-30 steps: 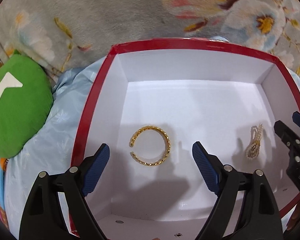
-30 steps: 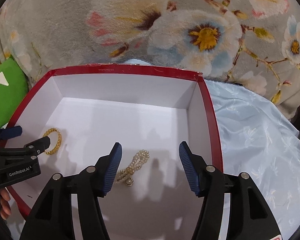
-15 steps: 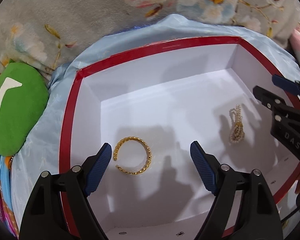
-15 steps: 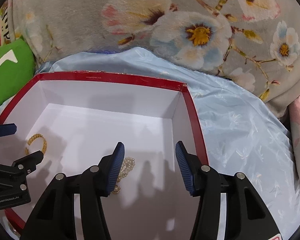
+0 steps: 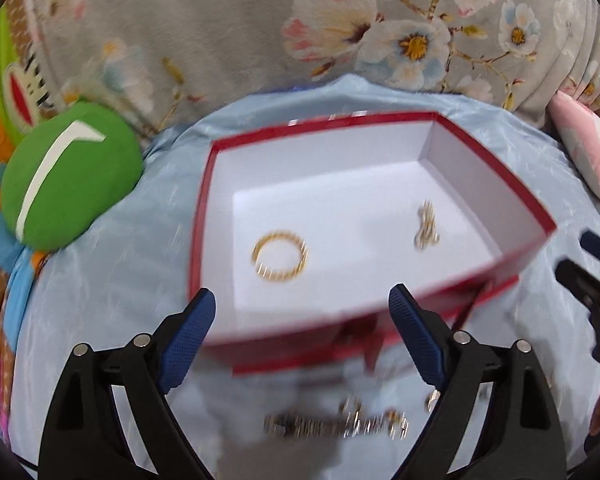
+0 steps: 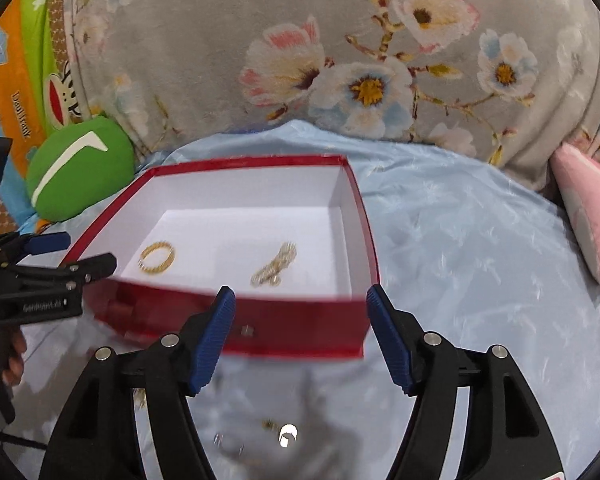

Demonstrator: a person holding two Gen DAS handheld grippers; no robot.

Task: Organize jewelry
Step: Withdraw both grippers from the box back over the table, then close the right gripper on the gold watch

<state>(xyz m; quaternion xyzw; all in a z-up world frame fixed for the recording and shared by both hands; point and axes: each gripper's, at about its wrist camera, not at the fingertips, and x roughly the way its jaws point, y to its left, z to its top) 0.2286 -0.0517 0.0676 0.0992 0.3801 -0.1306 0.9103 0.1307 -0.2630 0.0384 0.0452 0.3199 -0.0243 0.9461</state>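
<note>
A red box [image 5: 500, 184] [image 6: 300, 328] with a white inside stands on a light blue cloth. In it lie a gold bangle [image 5: 280, 258] [image 6: 157, 257] at the left and a pearl piece [image 5: 426, 224] [image 6: 275, 266] at the right. My left gripper [image 5: 302, 330] is open and empty, just in front of the box's near wall. My right gripper [image 6: 300, 334] is open and empty, also before the near wall. Blurred loose jewelry [image 5: 336, 424] [image 6: 278, 432] lies on the cloth below the grippers.
A green cushion [image 5: 66, 176] [image 6: 80, 168] lies left of the box. A pink cushion [image 5: 588, 148] [image 6: 592, 216] lies at the right. A grey floral blanket [image 6: 340, 60] rises behind. The other gripper shows at each view's edge [image 5: 592, 288] [image 6: 40, 280].
Both grippers have pulled back and up out of the box. The box now lies farther away, and loose jewelry on the cloth in front has come into view.
</note>
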